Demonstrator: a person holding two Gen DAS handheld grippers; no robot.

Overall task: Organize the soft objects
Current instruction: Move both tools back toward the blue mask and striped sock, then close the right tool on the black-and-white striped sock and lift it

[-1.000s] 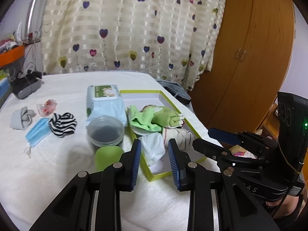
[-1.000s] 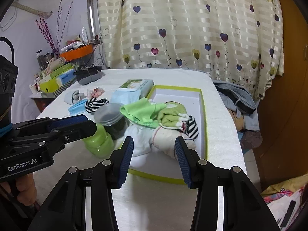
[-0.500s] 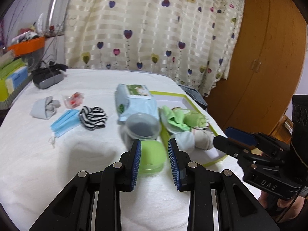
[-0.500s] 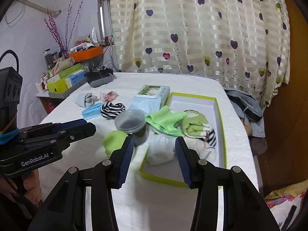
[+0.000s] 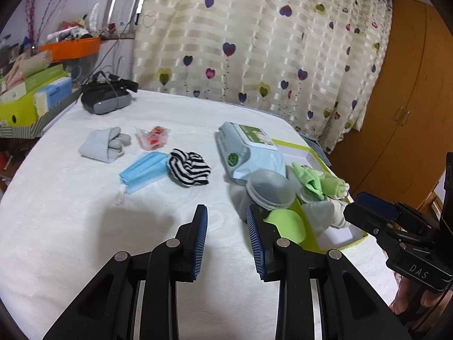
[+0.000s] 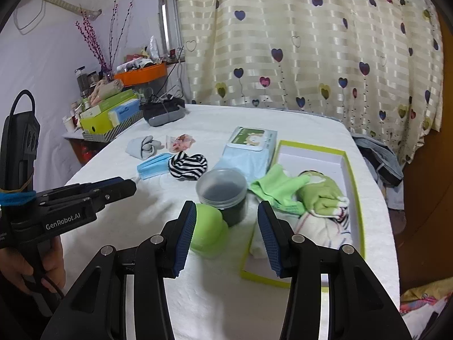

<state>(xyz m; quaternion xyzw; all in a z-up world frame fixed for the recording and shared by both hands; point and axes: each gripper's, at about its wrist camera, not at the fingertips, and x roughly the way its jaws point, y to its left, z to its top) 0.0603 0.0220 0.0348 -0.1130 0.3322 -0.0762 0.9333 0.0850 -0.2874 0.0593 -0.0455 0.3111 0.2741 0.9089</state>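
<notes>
Striped sock (image 5: 189, 167) lay bundled on the bed (image 5: 70, 226) beside the blue face mask (image 5: 143, 170), well left of the green-edged box (image 6: 355, 195). Looked light, limp, compressible; best pinched across the thick middle. Left gripper (image 5: 226, 221) and right gripper (image 6: 226, 228): jaws parted, empty.

"GenRobot.AI" on left gripper (image 6: 124, 188) body, lower left of right wrist view. "DAS" on right gripper (image 5: 368, 206) body, lower right of left wrist view.
</notes>
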